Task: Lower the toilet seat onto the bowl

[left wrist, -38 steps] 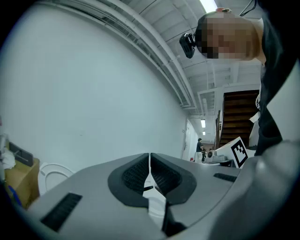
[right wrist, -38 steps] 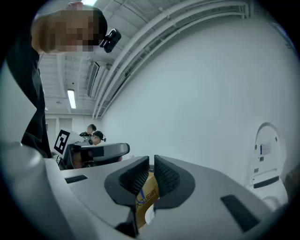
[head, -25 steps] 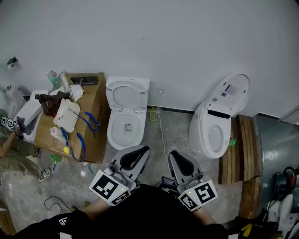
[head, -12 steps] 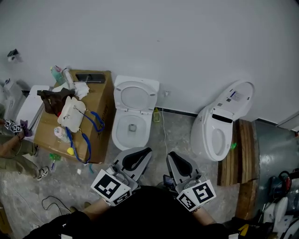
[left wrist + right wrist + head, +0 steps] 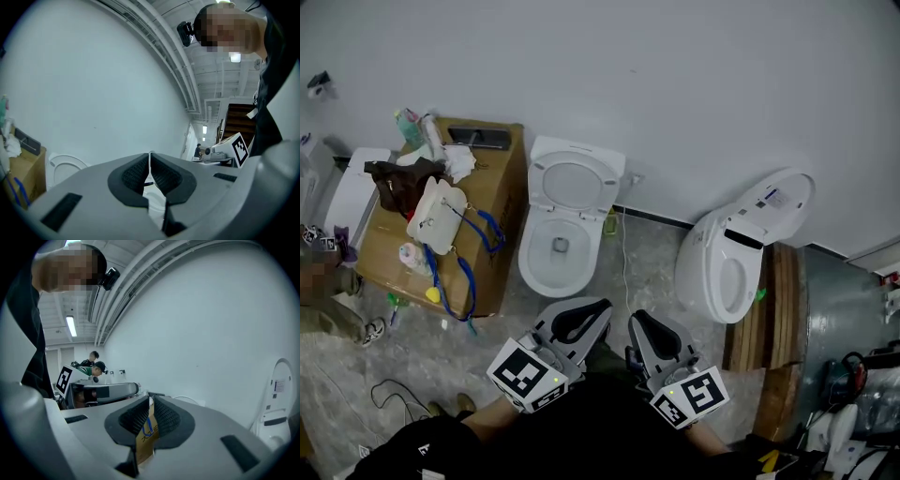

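Note:
A white toilet [image 5: 560, 246] stands against the wall, its seat [image 5: 577, 178] raised upright over the open bowl. In the left gripper view the raised seat [image 5: 63, 166] shows at the lower left. Both grippers hang close to my body, well short of the toilet. My left gripper [image 5: 598, 306] is shut with nothing between its jaws, and its tips [image 5: 150, 154] point at the wall. To its right my right gripper [image 5: 636, 319] is likewise shut and empty, seen along its own jaws [image 5: 150, 397].
A cardboard box [image 5: 492, 216] heaped with clutter stands left of the toilet. A second white toilet [image 5: 727, 267] with its lid [image 5: 276, 394] up sits to the right beside wooden planks [image 5: 769, 309]. A cable [image 5: 623, 258] runs along the floor. A person crouches at the far left.
The head view has shifted, so the toilet and box sit further right and nearer. Both grippers stay shut and have hardly moved.

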